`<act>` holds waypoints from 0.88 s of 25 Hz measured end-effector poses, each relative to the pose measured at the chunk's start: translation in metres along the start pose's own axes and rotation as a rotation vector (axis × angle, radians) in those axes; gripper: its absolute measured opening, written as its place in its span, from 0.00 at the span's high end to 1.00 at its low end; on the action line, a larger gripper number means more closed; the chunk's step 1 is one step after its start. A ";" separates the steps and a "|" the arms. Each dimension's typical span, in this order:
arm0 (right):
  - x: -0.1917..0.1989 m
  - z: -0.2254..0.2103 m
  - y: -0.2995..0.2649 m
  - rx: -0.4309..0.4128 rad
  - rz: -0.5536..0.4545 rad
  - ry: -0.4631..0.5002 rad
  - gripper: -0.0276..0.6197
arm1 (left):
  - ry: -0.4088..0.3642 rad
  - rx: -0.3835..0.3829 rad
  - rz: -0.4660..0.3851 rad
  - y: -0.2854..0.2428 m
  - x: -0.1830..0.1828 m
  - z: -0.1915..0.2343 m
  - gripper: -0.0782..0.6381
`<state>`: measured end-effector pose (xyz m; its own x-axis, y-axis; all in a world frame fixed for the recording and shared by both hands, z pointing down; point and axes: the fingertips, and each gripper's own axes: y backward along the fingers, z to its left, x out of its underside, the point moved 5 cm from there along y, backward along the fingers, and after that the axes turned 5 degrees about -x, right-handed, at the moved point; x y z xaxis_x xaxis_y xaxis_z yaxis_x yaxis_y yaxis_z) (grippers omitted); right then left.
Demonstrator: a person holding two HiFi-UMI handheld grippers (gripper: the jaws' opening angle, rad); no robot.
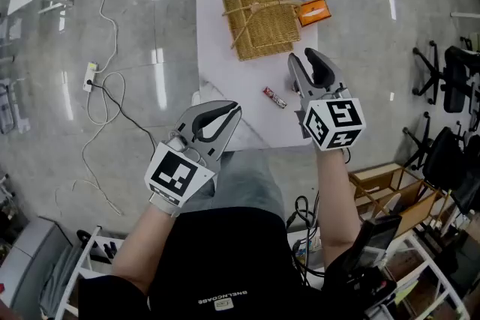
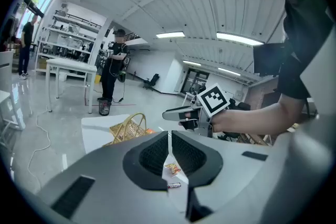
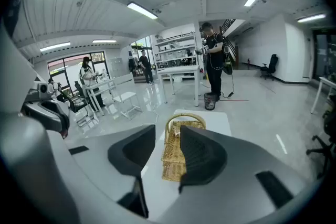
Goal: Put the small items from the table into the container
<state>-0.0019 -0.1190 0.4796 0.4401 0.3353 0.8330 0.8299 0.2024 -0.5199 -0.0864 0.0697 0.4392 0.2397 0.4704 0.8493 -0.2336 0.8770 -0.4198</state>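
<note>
On the white table [image 1: 225,26], a wicker basket [image 1: 259,17] with a handle lies at the far end, with an orange packet [image 1: 313,11] against its right side. A small red-and-white candy bar [image 1: 274,97] lies nearer the front edge. My left gripper [image 1: 231,110] hangs over the table's front edge, shut and empty. Past its tips in the left gripper view [image 2: 169,136] I see the candy bar [image 2: 174,185] and a small orange wrapper [image 2: 172,168]. My right gripper [image 1: 301,56] is open and empty, above the table just right of the bar. It faces the basket [image 3: 181,152].
A power strip [image 1: 90,79] and loose cables lie on the floor left of the table. Office chairs [image 1: 450,79] stand at the right and a wooden crate [image 1: 382,187] at lower right. A person [image 2: 113,73] stands far off by another white table.
</note>
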 end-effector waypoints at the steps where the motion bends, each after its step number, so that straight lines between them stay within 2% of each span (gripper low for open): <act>1: -0.005 0.003 0.009 -0.004 -0.013 -0.007 0.72 | -0.009 0.009 -0.001 -0.001 -0.005 -0.004 0.88; 7: -0.025 0.020 0.063 -0.005 -0.094 -0.049 0.78 | -0.076 0.069 -0.014 -0.004 -0.035 -0.035 0.88; 12: -0.033 0.042 0.113 0.008 -0.148 -0.093 0.85 | -0.099 0.111 -0.034 0.000 -0.064 -0.063 0.88; 22: -0.050 0.078 0.177 0.020 -0.238 -0.113 0.86 | -0.164 0.185 -0.063 0.020 -0.107 -0.101 0.88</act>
<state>0.0963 -0.0280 0.3314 0.1917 0.3766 0.9063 0.8981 0.3051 -0.3167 -0.0220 0.0464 0.3076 0.1065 0.3796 0.9190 -0.3951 0.8643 -0.3112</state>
